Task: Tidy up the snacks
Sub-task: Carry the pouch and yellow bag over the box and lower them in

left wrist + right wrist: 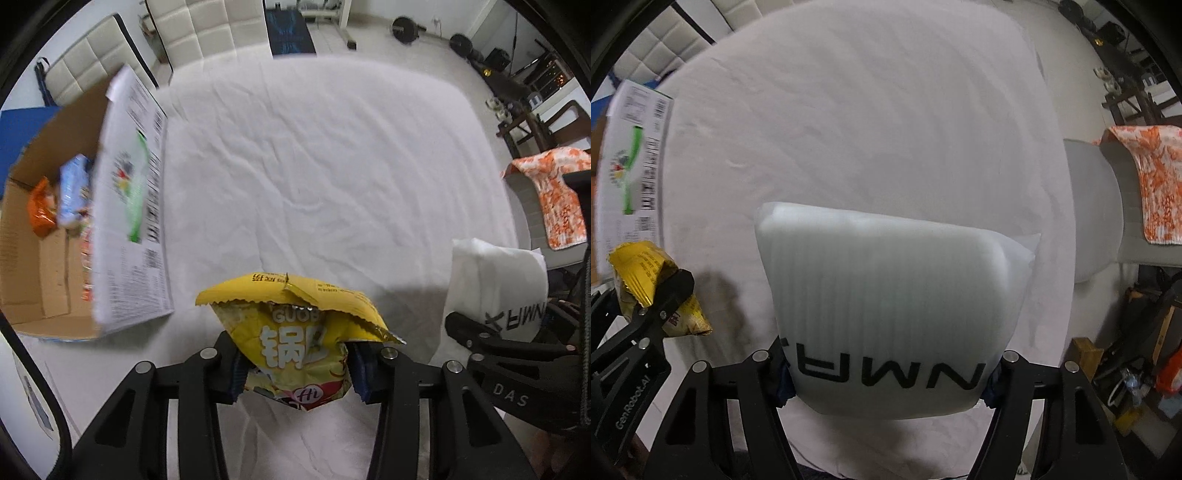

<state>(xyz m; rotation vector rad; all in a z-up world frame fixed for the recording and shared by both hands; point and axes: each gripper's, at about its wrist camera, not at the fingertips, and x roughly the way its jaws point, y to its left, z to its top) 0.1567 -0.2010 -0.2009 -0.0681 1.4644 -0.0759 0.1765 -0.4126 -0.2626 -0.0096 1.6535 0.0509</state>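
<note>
A white sheet [314, 166] covers the bed and forms the work surface in both views. An open cardboard box [40, 258] stands at its left edge, one printed white flap [129, 206] raised; the box contains an orange snack packet [42, 214] and a pale blue packet [74, 192], with further items too blurred to identify. The right gripper [886, 373] is spread wide, its fingers [783, 384] pressing both lower sides of a white frosted bag [886, 306] with black lettering, held clear above the sheet. The left gripper [295, 369] is partly closed, pinching the lower part of a yellow crisp packet [295, 332] between its blue pads [238, 376]; the packet stands upright above the sheet, just right of the box. The two grippers are side by side.
</note>
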